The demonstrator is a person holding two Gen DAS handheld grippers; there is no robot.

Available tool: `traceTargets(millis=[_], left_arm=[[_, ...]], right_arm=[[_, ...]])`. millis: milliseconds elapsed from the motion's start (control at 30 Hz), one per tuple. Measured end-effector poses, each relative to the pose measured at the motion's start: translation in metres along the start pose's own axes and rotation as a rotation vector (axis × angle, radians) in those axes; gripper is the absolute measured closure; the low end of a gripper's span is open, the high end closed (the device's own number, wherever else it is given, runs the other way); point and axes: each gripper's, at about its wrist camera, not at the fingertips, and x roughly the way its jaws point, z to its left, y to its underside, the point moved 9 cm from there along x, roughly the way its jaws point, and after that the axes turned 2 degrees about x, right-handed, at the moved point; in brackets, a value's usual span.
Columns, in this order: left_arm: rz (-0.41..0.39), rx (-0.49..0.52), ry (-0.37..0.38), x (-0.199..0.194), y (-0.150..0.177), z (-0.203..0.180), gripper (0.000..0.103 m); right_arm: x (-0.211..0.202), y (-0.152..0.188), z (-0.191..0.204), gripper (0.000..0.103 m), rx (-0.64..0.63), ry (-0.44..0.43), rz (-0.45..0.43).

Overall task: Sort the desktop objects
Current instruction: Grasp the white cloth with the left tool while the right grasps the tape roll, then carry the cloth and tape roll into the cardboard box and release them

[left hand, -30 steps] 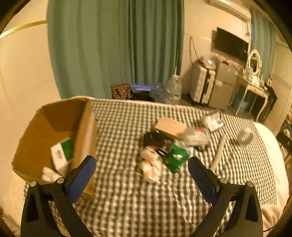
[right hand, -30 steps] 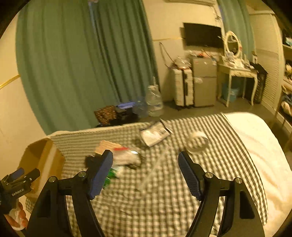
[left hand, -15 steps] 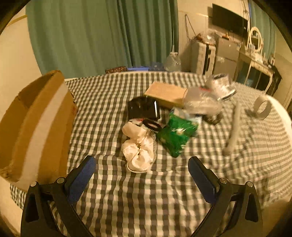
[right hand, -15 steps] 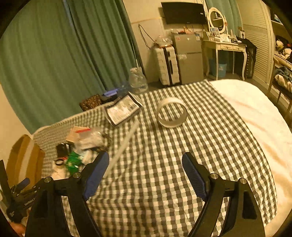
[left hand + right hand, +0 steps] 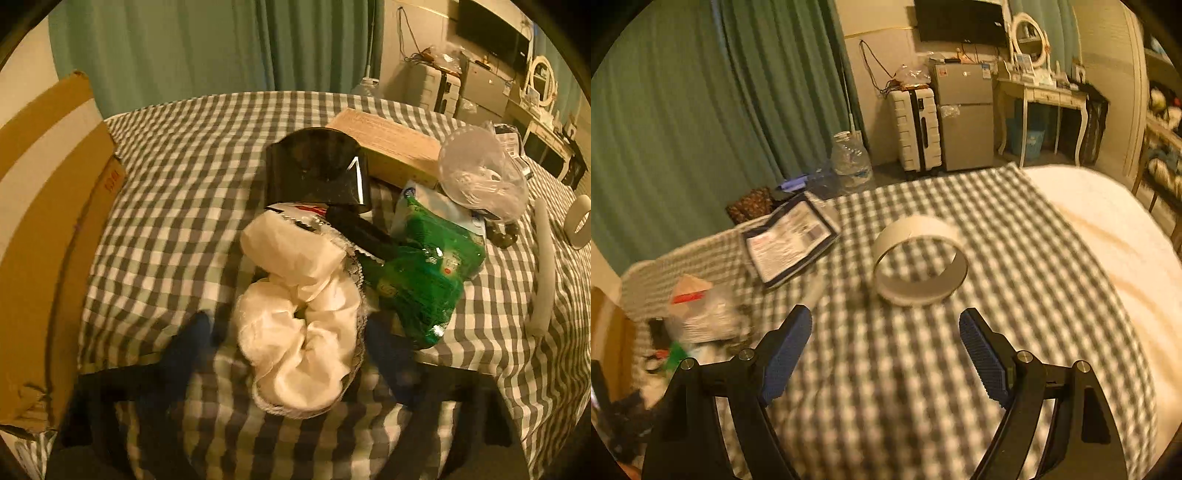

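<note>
Matt white cloth scrunchie (image 5: 299, 332), glossy green plastic pkt (image 5: 424, 273), checked cloth cover (image 5: 177, 177), cardboard box (image 5: 48, 229)

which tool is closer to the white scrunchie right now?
Left. The left tool has its fingers on either side of the white scrunchie; the right tool is over by the tape roll.

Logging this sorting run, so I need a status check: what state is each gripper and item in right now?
left gripper: open, fingers either side of the white scrunchie
right gripper: open, empty, short of the tape roll
tape roll: standing on edge on the checked cloth
cardboard box: open
green packet: crumpled, lying flat
</note>
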Motion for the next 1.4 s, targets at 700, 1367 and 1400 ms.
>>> traceTargets(millis=[700, 1367, 1400], left_arm=[[-0.089, 0.027, 0.123, -0.04, -0.027, -0.048, 0.082], [-0.304, 0.021, 0.212, -0.201, -0.063, -0.045, 0.082], [-0.315, 0.017, 0.214, -0.21, -0.064, -0.043, 0.082]], right_arm=[[0.068, -0.022, -0.028, 0.021, 0.05, -0.011, 0.031], [-0.145, 0.005, 0.099, 0.021, -0.049, -0.329, -0.099], [-0.154, 0.007, 0.108, 0.021, -0.058, -0.348, -0.101]])
